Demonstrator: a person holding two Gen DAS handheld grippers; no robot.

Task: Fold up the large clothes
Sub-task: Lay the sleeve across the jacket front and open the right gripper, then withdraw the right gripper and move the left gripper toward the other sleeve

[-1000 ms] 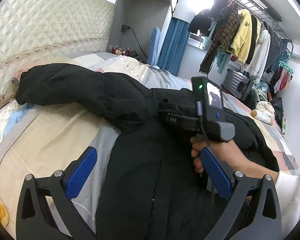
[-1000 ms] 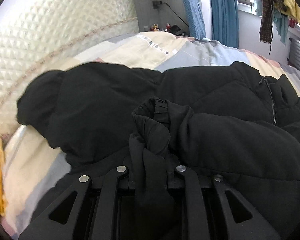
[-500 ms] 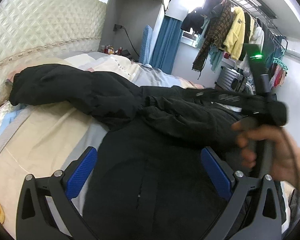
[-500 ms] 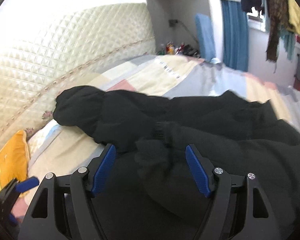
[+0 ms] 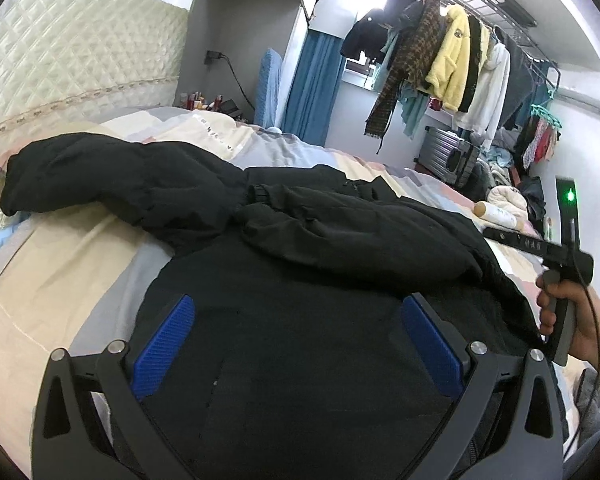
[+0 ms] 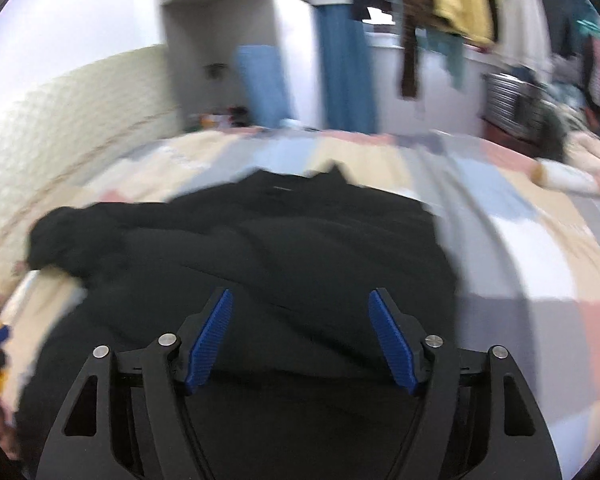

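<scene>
Left view only: hand (image 5: 576, 320) gripping right tool's handle.

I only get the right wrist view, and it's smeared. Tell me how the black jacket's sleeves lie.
Observer: One sleeve is folded across the black jacket, with its cuff near the middle.
Operator: Now the other one.
Observer: The other sleeve lies stretched out toward the quilted headboard.
Operator: Report the left hand-held gripper.
Observer: The left hand-held gripper hangs open over the jacket's front, pinching nothing.
</scene>
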